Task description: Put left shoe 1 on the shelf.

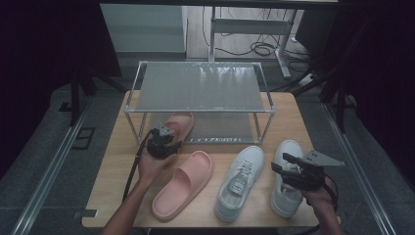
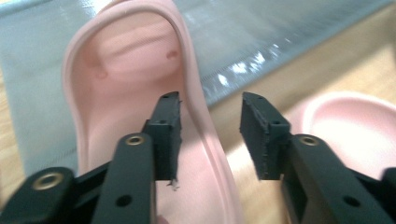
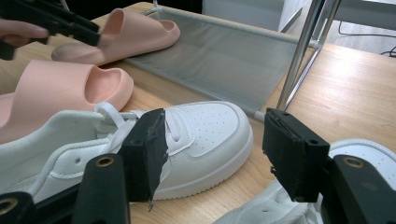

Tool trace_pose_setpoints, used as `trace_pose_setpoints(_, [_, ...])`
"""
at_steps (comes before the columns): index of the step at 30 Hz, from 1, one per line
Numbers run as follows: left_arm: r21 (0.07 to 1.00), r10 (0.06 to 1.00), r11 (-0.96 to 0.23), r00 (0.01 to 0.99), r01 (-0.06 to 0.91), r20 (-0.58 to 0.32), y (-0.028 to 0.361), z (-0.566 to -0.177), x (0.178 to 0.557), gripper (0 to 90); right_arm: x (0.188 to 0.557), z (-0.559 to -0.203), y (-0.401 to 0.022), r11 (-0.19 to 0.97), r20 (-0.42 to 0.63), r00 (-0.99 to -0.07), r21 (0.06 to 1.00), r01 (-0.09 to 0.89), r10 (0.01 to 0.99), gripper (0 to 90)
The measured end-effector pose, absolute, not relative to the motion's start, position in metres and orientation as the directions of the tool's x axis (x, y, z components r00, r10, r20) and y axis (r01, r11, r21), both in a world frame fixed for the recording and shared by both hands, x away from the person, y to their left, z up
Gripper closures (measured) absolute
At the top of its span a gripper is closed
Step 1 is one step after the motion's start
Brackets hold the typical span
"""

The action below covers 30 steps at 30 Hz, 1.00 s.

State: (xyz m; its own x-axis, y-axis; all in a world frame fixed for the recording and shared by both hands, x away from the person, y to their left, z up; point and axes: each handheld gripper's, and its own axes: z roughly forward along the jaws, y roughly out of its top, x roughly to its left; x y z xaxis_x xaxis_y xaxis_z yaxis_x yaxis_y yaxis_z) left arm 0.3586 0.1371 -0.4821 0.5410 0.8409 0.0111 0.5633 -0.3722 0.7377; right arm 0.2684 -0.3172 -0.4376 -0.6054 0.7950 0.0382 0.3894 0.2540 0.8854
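The left gripper [image 1: 165,133] sits at the heel of a pink foam slide [image 1: 177,124] that lies on the lower shelf of the rack [image 1: 200,87], toward ten o'clock on the table [image 1: 288,117]. In the left gripper view its black jaws stand well apart, the slide's [image 2: 126,84] smooth, rounded side wall passing between them with neither pad pressing on it; the left one, with a frayed rubber face, hangs over the footbed. The slide is matte and thick-soled, with a soft curled rim and two small dimples in the footbed.

Its mate, the second slide [image 1: 183,183], lies on the pale wood-grain tabletop at about seven o'clock, toe toward the rack. The rack is thin shiny metal tubing with taut grey mesh fabric for shelves.

The right gripper [image 1: 284,164] hovers at four o'clock over the right sneaker [image 1: 286,188], jaws spread wide with nothing between the pads; the foam faces look torn at the edges. The left sneaker [image 1: 240,181], at five o'clock, is white smooth leather-like material with a perforated toe, flat laces and a thick rubbery sole [image 3: 210,140].
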Motion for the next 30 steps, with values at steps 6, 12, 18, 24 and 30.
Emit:
trace_pose_setpoints(6, [0.748, 0.825, -0.364, 0.564, 0.555, -0.018, 0.162, -0.479, 0.33, 82.1, 0.268, -0.437, -0.317, 0.258, 0.035, -0.607, 0.885, 0.388, 0.794, 40.4])
trace_pose_setpoints(12, [0.742, 0.825, -0.359, 0.565, 0.567, -0.033, 0.186, -0.483, 0.307, 90.0, 0.268, -0.438, -0.316, 0.258, 0.035, -0.607, 0.884, 0.389, 0.794, 40.4])
trace_pose_setpoints(18, [0.723, 0.822, -0.37, 0.568, 0.583, -0.038, 0.205, -0.49, 0.292, 90.0, 0.268, -0.438, -0.315, 0.263, 0.031, -0.607, 0.883, 0.389, 0.794, 40.4])
trace_pose_setpoints(24, [0.706, 0.819, -0.39, 0.573, 0.59, -0.026, 0.208, -0.496, 0.29, 90.0, 0.268, -0.438, -0.314, 0.266, 0.03, -0.608, 0.881, 0.39, 0.793, 40.4])
trace_pose_setpoints(30, [0.686, 0.809, -0.425, 0.588, 0.591, -0.006, 0.201, -0.501, 0.298, 90.0, 0.268, -0.438, -0.315, 0.262, 0.031, -0.607, 0.884, 0.388, 0.794, 40.4])
